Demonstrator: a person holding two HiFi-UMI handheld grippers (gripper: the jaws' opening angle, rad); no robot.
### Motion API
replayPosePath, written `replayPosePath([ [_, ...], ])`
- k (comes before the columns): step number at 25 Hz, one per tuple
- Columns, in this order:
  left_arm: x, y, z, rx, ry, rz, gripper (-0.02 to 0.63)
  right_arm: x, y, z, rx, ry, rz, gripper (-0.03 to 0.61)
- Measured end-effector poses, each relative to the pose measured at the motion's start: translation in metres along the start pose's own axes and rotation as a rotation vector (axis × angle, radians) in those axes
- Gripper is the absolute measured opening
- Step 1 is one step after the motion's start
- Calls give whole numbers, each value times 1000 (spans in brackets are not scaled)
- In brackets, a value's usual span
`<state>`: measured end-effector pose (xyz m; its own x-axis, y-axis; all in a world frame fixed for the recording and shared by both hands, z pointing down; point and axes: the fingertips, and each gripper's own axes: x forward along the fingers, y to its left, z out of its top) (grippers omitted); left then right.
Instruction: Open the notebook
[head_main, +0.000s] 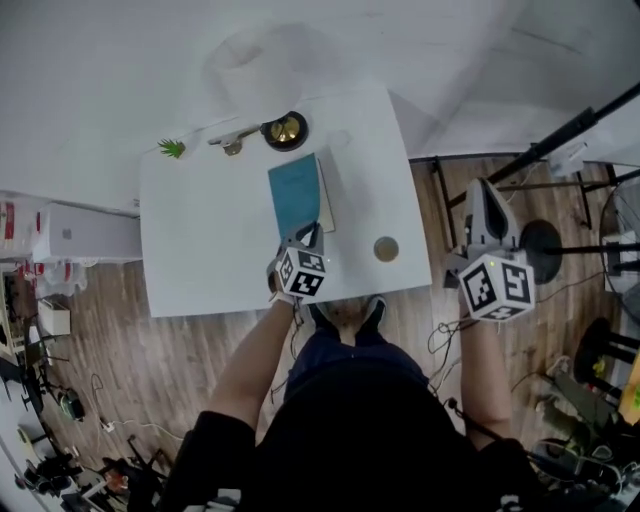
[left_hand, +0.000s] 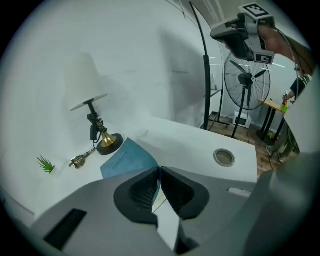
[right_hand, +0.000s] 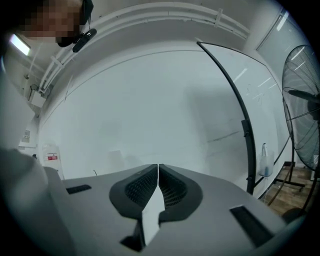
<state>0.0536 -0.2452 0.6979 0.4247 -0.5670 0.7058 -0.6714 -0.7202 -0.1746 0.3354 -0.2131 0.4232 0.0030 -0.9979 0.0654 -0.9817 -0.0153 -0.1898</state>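
A teal notebook lies on the white table, near its middle. My left gripper is at the notebook's near end, angled downward and shut on the edge of the teal cover. The cover is raised off the cream pages, which show along its right side. In the left gripper view the cover's edge runs into the left gripper. My right gripper is off the table to the right, held level, shut and holding nothing. The right gripper view shows the right gripper facing a white wall.
A desk lamp with a brass base stands behind the notebook, with a brass key-like piece and a green sprig to its left. A round grommet sits in the tabletop at right. A floor fan and black stands are right of the table.
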Motion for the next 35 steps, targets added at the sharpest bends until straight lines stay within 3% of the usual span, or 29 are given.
replayPosePath([
  [6, -33, 28, 5, -96, -108, 61, 21, 16, 35, -3, -15, 15, 84, 11],
  [11, -63, 53, -12, -238, -142, 111, 20, 24, 61, 2, -21, 10, 133, 10],
  [20, -114, 120, -56, -747, -291, 158, 21, 30, 117, 7, -36, 6, 217, 8],
  [22, -122, 138, -69, -829, -304, 188, 21, 30, 128, 6, -46, 10, 228, 7],
  [29, -132, 179, -112, -913, -257, 262, 21, 31, 148, -3, -56, 33, 222, 6],
  [35, -126, 199, -140, -926, -197, 287, 22, 37, 153, -9, -49, 45, 195, 6],
])
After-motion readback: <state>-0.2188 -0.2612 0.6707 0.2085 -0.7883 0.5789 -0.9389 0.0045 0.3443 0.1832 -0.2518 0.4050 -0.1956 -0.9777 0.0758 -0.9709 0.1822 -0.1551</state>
